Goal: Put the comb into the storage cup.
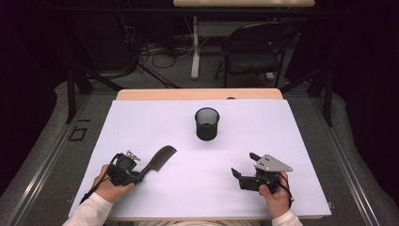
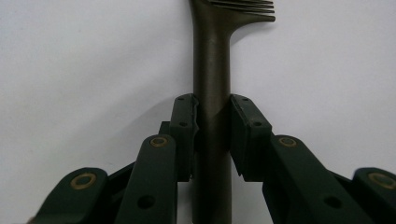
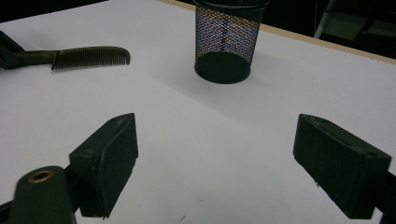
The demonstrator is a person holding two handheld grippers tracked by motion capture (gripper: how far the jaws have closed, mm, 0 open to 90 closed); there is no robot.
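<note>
A dark comb (image 1: pixel 160 157) lies on the white table sheet (image 1: pixel 155 122) at the front left, its toothed end pointing toward the middle. My left gripper (image 1: pixel 137 176) is shut on the comb's handle (image 2: pixel 212 93); both pads (image 2: pixel 184 126) press its sides. A black mesh cup (image 1: pixel 207 123) stands upright near the table's middle, empty as far as I can see. My right gripper (image 1: pixel 243 165) rests at the front right, jaws wide open, nothing between its fingertips (image 3: pixel 114 154). From the right gripper view the cup (image 3: pixel 227 39) stands ahead and the comb (image 3: pixel 88 57) lies far left.
A folding chair (image 1: pixel 254 47) and a desk leg with cables (image 1: pixel 195 47) stand on the floor beyond the table's far wooden edge (image 1: pixel 197 94). Bare white sheet lies between the two grippers and around the cup.
</note>
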